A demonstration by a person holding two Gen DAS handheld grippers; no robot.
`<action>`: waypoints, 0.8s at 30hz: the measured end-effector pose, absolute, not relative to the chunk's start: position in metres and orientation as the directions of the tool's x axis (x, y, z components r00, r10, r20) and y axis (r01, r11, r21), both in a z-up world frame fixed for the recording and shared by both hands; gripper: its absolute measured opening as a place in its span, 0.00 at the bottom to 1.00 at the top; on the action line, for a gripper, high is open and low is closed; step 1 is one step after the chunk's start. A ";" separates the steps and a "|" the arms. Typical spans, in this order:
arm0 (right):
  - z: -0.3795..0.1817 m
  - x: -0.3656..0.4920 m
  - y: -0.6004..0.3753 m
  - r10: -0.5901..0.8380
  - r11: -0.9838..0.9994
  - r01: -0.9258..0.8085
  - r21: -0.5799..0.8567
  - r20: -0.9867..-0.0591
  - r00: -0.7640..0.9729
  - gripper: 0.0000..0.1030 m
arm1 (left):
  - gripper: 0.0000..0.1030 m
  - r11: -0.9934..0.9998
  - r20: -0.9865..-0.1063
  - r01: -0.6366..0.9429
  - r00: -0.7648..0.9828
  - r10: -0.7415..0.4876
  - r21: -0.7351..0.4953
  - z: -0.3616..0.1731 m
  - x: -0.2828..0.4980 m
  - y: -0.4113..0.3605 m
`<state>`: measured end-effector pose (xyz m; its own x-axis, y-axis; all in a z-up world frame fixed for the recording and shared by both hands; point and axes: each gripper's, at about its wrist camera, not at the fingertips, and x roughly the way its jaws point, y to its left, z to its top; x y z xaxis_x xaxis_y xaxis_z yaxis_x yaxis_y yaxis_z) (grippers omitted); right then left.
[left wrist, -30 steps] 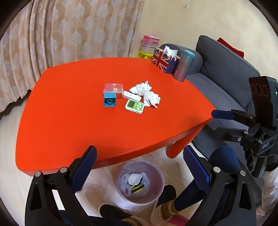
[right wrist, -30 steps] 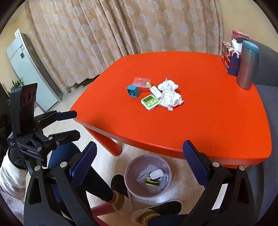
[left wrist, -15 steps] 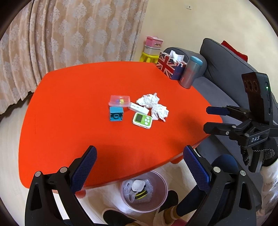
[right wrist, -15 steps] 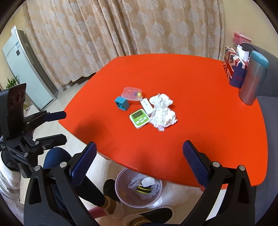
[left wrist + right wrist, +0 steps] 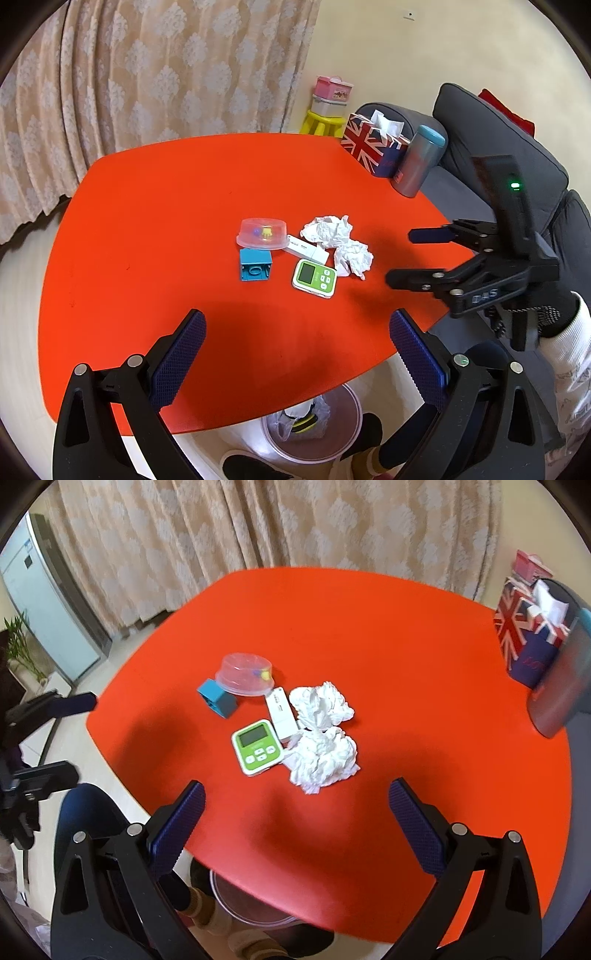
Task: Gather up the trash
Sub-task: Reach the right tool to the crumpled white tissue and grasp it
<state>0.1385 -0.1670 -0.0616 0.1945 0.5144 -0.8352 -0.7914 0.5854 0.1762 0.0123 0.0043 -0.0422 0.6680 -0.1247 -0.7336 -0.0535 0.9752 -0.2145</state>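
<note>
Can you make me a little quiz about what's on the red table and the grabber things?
1. How many crumpled tissues lie on the red table?
2. True or false: the left gripper is holding a tissue.
3. Which thing lies right next to the green timer: A) the white box, B) the Union Jack tissue box, C) the trash bin?

Key: 1) two. 2) false, both it and the right gripper are open and hold nothing. 3) A.

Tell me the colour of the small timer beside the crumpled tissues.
The timer is green with a white rim, clearest in the right wrist view.
</note>
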 end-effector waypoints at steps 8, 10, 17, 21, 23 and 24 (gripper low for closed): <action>-0.086 0.159 -0.149 0.473 0.581 -0.795 0.176 -0.868 0.154 0.80 | 0.93 0.972 -0.742 -0.071 0.660 -0.122 -0.223 -0.048 0.019 0.011; -0.093 0.161 -0.145 0.462 0.573 -0.801 0.173 -0.875 0.142 0.72 | 0.93 0.972 -0.743 -0.074 0.658 -0.122 -0.225 -0.049 0.020 0.012; -0.106 0.165 -0.144 0.470 0.572 -0.797 0.195 -0.874 0.123 0.36 | 0.93 0.970 -0.750 -0.079 0.650 -0.125 -0.230 -0.055 0.024 0.016; -0.104 0.164 -0.145 0.478 0.572 -0.796 0.197 -0.869 0.129 0.19 | 0.93 0.970 -0.751 -0.077 0.648 -0.127 -0.231 -0.056 0.027 0.015; -0.103 0.163 -0.145 0.480 0.574 -0.796 0.193 -0.867 0.136 0.15 | 0.93 0.970 -0.750 -0.074 0.648 -0.129 -0.231 -0.057 0.028 0.014; -0.103 0.163 -0.146 0.482 0.575 -0.795 0.193 -0.865 0.138 0.14 | 0.93 0.970 -0.750 -0.073 0.648 -0.129 -0.230 -0.057 0.029 0.014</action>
<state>0.1626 -0.1457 -0.1026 0.1381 0.4815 -0.8655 -0.7948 0.5753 0.1932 0.0289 0.0136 -0.0571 0.6483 -0.1291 -0.7504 -0.0732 0.9704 -0.2302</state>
